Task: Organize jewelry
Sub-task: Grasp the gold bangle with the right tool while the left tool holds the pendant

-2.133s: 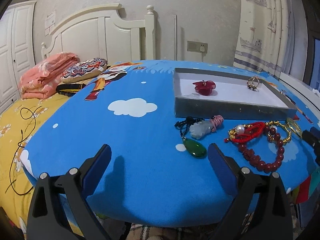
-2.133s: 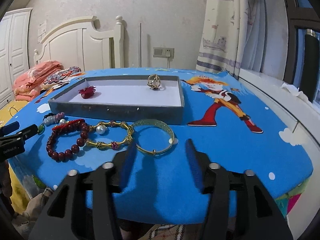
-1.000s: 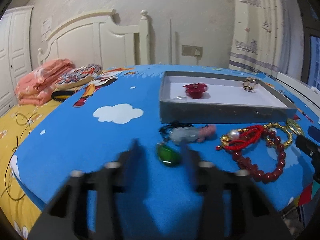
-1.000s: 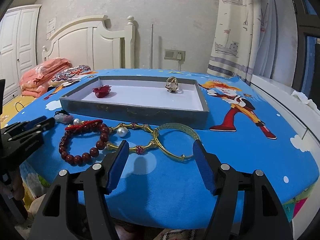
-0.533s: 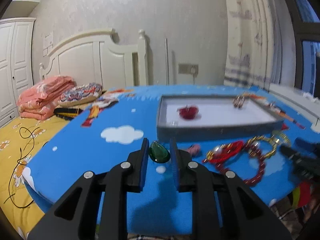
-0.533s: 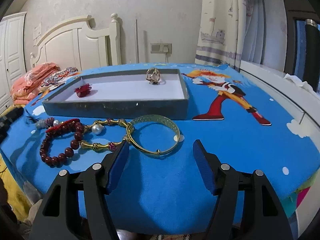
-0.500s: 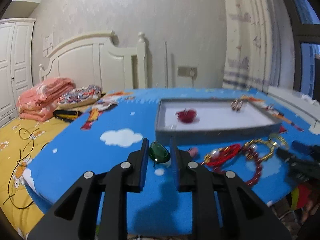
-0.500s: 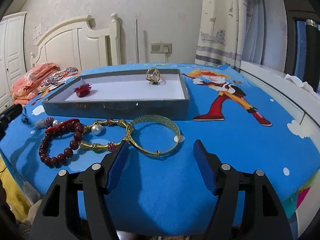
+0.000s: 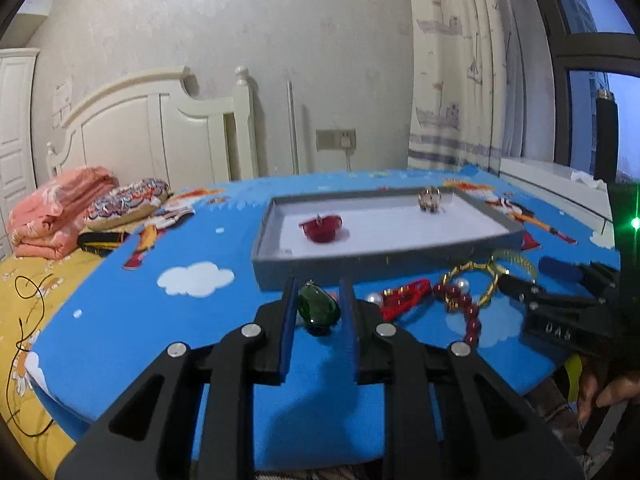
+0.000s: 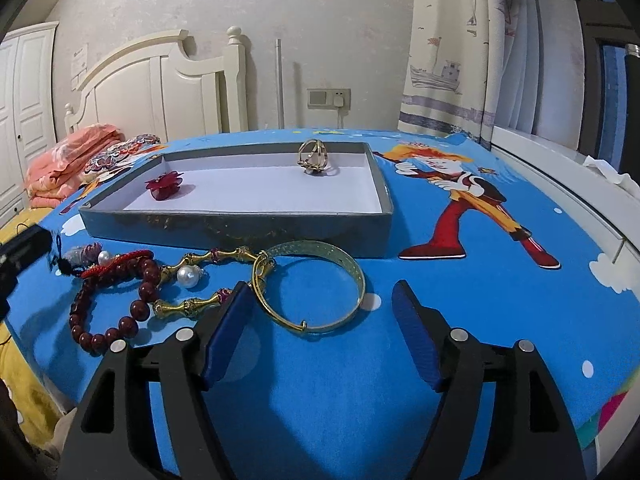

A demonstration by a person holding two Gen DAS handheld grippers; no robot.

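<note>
While the left gripper (image 9: pixel 318 308) clamps the green pendant (image 9: pixel 318 310) near the grey tray (image 9: pixel 372 266), the right gripper (image 10: pixel 320 320) hangs wide open, empty. A gold bangle (image 10: pixel 312 284) lies between its fingers.

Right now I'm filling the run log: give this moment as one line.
left gripper: shut on green pendant, lifted | right gripper: open, near gold bangle | grey tray: red flower, ring inside
</note>
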